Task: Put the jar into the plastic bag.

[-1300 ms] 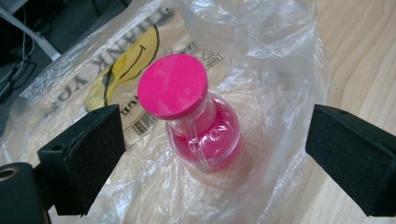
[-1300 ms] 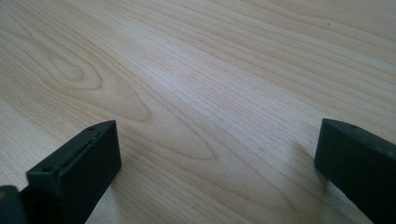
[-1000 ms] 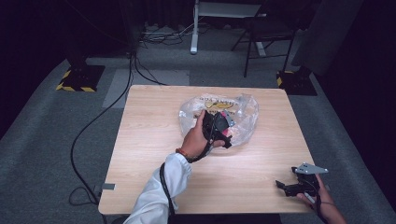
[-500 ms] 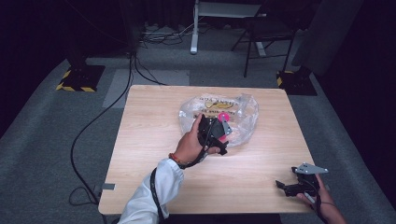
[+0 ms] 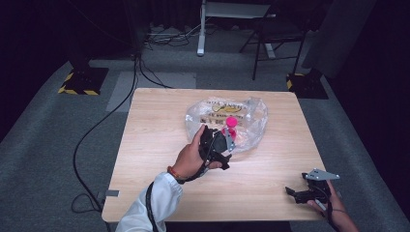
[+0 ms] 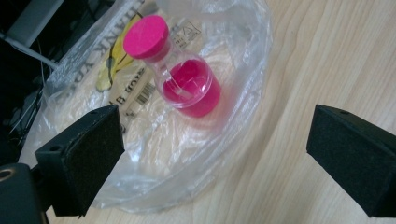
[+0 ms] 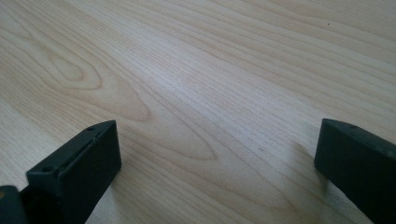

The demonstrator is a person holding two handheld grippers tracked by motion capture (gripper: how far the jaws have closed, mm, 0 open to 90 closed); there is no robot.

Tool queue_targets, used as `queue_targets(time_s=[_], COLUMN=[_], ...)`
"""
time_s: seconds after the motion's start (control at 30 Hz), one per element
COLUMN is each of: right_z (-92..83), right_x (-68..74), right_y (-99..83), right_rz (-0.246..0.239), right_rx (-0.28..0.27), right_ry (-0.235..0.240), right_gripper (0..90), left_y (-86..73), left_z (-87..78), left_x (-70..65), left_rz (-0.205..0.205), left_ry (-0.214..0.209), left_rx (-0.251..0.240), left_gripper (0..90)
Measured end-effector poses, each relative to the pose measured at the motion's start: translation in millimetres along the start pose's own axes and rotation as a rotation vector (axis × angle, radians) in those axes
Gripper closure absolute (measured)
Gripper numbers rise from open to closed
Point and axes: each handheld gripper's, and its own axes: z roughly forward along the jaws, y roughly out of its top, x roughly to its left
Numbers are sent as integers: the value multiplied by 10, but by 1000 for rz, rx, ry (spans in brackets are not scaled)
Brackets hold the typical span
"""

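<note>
Pink-capped bottle lies inside a clear plastic bag mid-table — light, rigid, slippery through film; grip its body. Left tool gapes wide before it — right tool open, idle.

Around the worktop

I see a wooden worktop on grey carpet, a black cable trailing left, a dark chair behind, and hazard-striped bases.

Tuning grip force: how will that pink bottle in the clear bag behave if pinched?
The bottle looks like rigid plastic, so probably stiff. Being round and on its side, it may roll. The bag film around it likely makes the grip slippery.
</note>
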Motion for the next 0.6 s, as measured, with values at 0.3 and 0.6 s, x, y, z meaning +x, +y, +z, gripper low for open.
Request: queue_targets(time_s=[0.3,0.6], right_z=[0,1], right_x=[0,1], right_y=[0,1], right_rz=[0,1], right_rx=[0,0], right_ry=[0,-1], right_gripper=[3,3], left_y=[-265,-576], left_z=[-87,-130], left_x=[-42,-143], left_rz=[1,12], left_ry=[18,53], left_rx=[22,60], left_gripper=[33,33])
